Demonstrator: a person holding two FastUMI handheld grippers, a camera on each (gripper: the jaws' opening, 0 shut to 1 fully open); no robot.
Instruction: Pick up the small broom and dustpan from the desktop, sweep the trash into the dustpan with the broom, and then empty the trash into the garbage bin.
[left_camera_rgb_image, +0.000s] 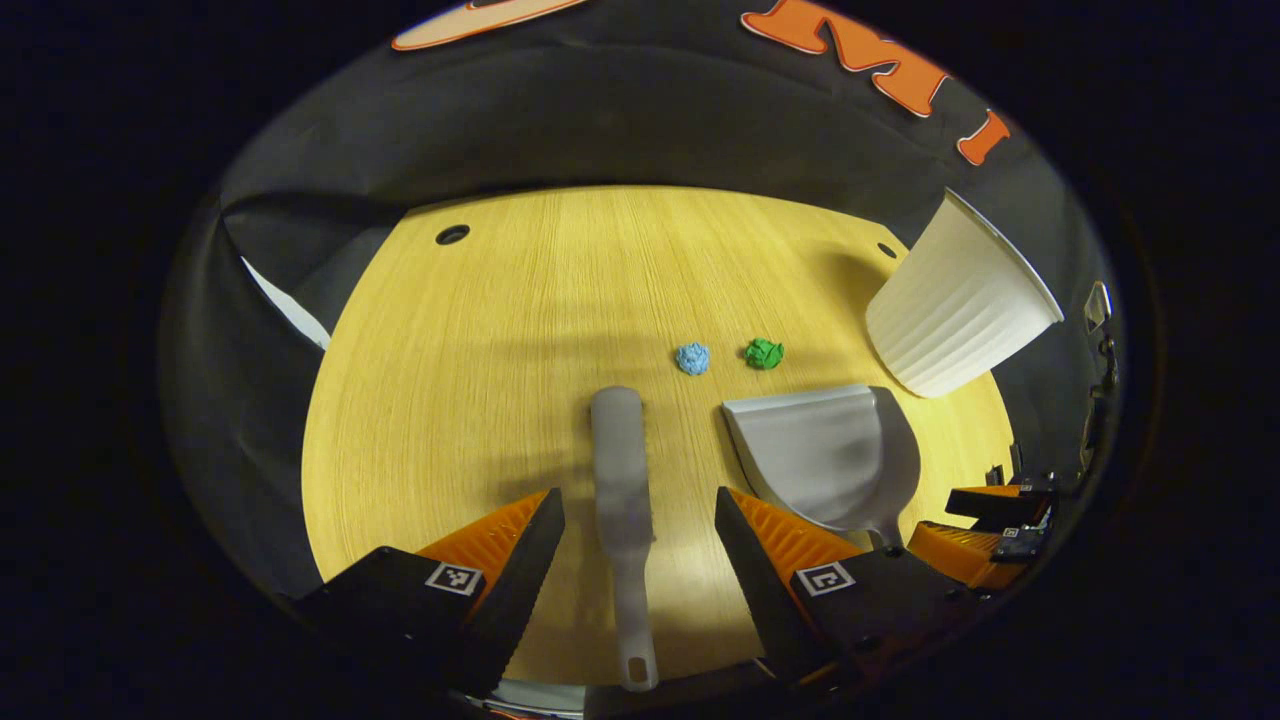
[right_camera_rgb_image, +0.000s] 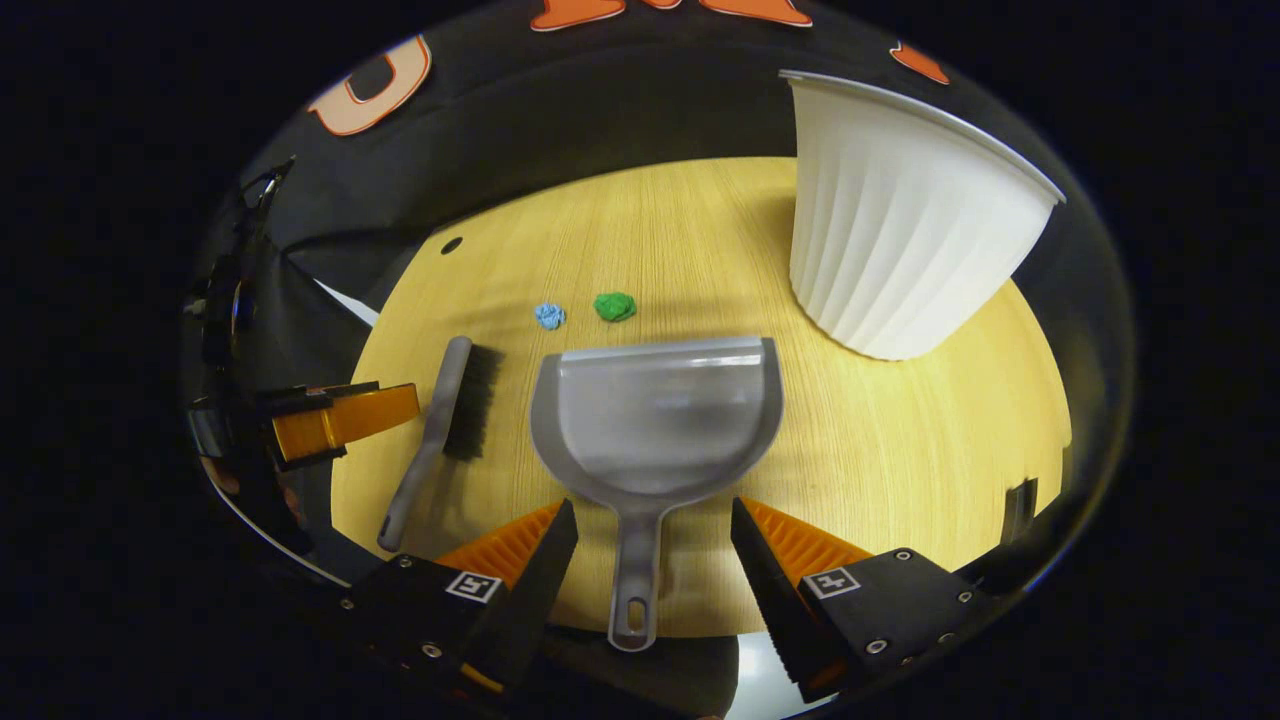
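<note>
Right gripper view: white ribbed garbage bin stands on the wooden table, ahead and to the right of the right tool; its inside cannot be seen from here. Grey dustpan lies flat directly ahead of the tool, pan empty, handle pointing back between the two fingers. Right tool: jaws spread wide, one finger on each side of the dustpan handle, neither touching it; nothing gripped. Blue paper ball and green paper ball sit just beyond the dustpan's front lip, close together, apart from the pan. Small broom lies to the left of the dustpan, dark bristles facing the pan.

Left gripper view: left tool, jaws spread wide, straddles the broom, whose handle runs back between the fingers; no finger presses on it; nothing gripped. Dustpan lies ahead and to the right, empty. Blue ball and green ball rest on the table beyond both. Bin at far right, interior not visible.
</note>
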